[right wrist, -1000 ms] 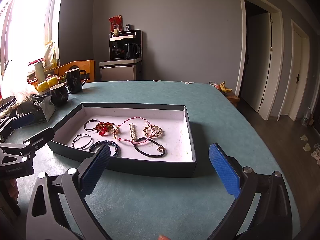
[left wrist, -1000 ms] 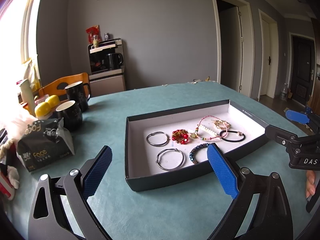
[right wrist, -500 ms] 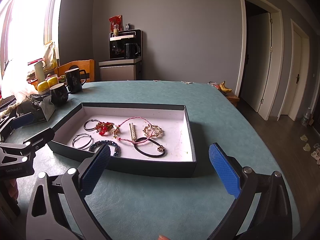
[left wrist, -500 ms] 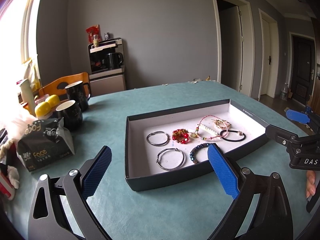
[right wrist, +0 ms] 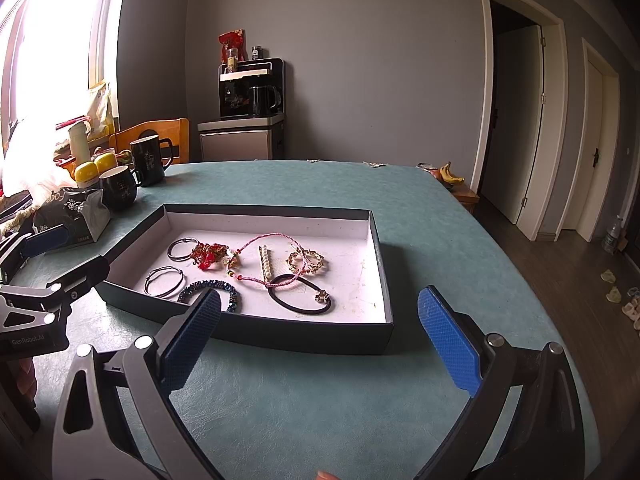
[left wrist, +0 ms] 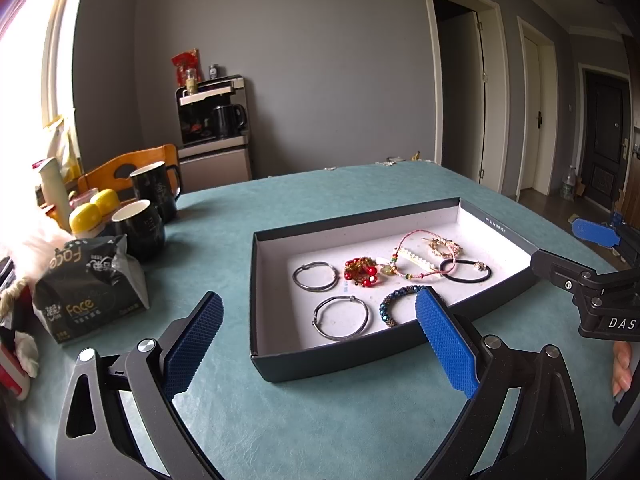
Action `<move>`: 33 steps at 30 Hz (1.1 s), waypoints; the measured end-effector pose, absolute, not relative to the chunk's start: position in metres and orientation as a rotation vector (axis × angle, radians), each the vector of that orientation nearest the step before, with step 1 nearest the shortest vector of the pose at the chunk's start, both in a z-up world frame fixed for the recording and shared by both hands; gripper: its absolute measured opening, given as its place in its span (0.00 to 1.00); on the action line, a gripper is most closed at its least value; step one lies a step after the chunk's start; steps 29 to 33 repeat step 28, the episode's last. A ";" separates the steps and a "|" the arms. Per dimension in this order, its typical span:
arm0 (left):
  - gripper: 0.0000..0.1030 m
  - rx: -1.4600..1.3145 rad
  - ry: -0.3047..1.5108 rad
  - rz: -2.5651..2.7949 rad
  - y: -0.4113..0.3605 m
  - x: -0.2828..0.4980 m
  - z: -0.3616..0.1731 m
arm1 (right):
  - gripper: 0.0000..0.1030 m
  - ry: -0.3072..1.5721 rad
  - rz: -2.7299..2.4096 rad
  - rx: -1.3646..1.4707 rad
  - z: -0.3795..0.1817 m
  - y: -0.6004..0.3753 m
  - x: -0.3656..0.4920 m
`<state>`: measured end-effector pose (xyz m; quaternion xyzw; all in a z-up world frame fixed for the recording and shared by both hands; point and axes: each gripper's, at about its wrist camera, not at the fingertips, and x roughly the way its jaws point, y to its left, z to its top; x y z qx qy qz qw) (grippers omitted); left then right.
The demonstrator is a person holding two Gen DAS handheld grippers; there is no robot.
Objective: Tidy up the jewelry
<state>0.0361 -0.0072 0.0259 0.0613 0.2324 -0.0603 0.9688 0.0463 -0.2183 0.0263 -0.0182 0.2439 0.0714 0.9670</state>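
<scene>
Both of my tongs are spread wide and hold nothing. My left tongs [left wrist: 316,332] hang low over the green table [left wrist: 320,420], just in front of the near left corner of the box [left wrist: 332,364]. My right tongs [right wrist: 320,332] hang over the table by the near right side of the box. Neither one touches the box.

All the jewelry lies inside the box on its white floor. Two silver rings [left wrist: 315,276] [left wrist: 341,317] lie at the left end, one behind the other. A dark blue bead bracelet [left wrist: 394,304] lies beside the near ring. A red bead bunch [left wrist: 362,272] sits beside the far ring. A pink string [right wrist: 272,256] loops across the middle, next to a white bead bar [right wrist: 265,264]. A gold bracelet [right wrist: 306,262] sits behind a black hair band [right wrist: 300,296]. The pink string seems to cross the black band, but I cannot tell if they are tangled.

Two black cups [left wrist: 144,228] [left wrist: 156,190] and a tissue pack [left wrist: 90,292] stand well apart from the box, at the left.
</scene>
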 end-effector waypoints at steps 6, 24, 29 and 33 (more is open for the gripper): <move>0.96 0.124 0.470 -0.122 -0.007 0.036 0.026 | 0.95 0.493 0.144 -0.037 0.026 -0.218 0.046; 0.96 0.121 0.483 -0.123 -0.006 0.038 0.022 | 0.95 0.503 0.140 -0.038 0.024 -0.218 0.049; 0.96 0.111 0.476 -0.128 -0.002 0.036 0.025 | 0.95 0.535 0.147 -0.028 0.022 -0.220 0.055; 0.96 0.111 0.476 -0.128 -0.002 0.036 0.025 | 0.95 0.535 0.147 -0.028 0.022 -0.220 0.055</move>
